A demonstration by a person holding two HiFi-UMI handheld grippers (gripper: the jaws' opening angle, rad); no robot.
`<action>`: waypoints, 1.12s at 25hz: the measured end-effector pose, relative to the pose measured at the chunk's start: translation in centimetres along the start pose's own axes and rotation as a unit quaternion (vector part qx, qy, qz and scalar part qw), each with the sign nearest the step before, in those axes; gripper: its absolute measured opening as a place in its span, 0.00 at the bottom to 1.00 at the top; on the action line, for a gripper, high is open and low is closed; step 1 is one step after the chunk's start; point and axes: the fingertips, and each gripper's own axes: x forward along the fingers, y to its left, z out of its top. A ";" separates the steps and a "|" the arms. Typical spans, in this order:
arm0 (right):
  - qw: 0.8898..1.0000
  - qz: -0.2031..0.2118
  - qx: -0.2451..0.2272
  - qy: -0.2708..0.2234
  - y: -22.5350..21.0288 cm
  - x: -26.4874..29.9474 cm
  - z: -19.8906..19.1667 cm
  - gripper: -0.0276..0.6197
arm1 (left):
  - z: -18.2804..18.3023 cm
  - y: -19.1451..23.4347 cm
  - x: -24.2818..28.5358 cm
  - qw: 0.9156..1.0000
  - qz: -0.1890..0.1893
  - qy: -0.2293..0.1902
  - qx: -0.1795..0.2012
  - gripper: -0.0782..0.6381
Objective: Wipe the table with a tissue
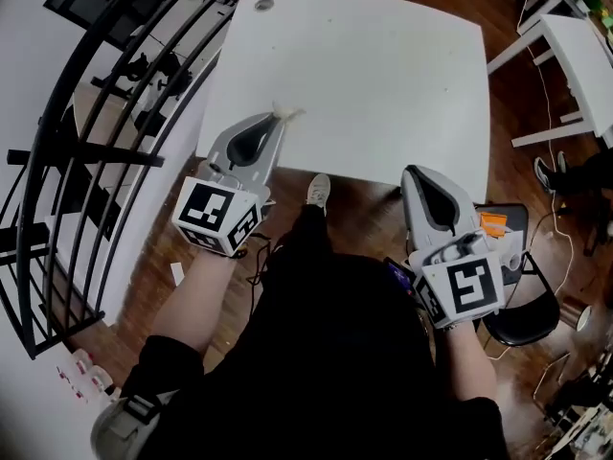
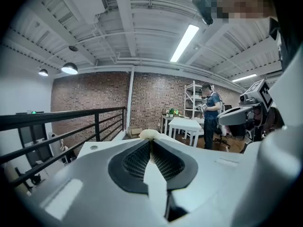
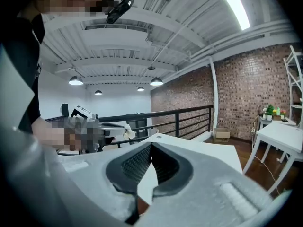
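Note:
A white table [image 1: 383, 75] fills the upper middle of the head view. My left gripper [image 1: 276, 120] hangs over its near left edge, shut on a small crumpled cream tissue [image 1: 286, 114] that pokes out past the tips. In the left gripper view the tissue [image 2: 149, 134] shows as a pale wad at the closed tips. My right gripper [image 1: 414, 173] is held below the table's near right edge, over the floor, shut with nothing between its jaws. The right gripper view shows the jaws meeting at the tips [image 3: 151, 144], with the table [image 3: 208, 150] beyond.
A black metal railing [image 1: 105, 113] runs along the table's left side. A second white table [image 1: 584, 65] stands at the far right. A black chair [image 1: 522, 295] is near my right gripper. A person [image 2: 210, 115] stands in the background by a small white table [image 2: 184, 125].

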 end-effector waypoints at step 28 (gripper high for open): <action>0.989 -0.020 0.065 0.132 -5.2 17.3 -2.3 0.03 | -10.7 17.2 14.5 0.983 -0.004 0.179 -0.039 0.16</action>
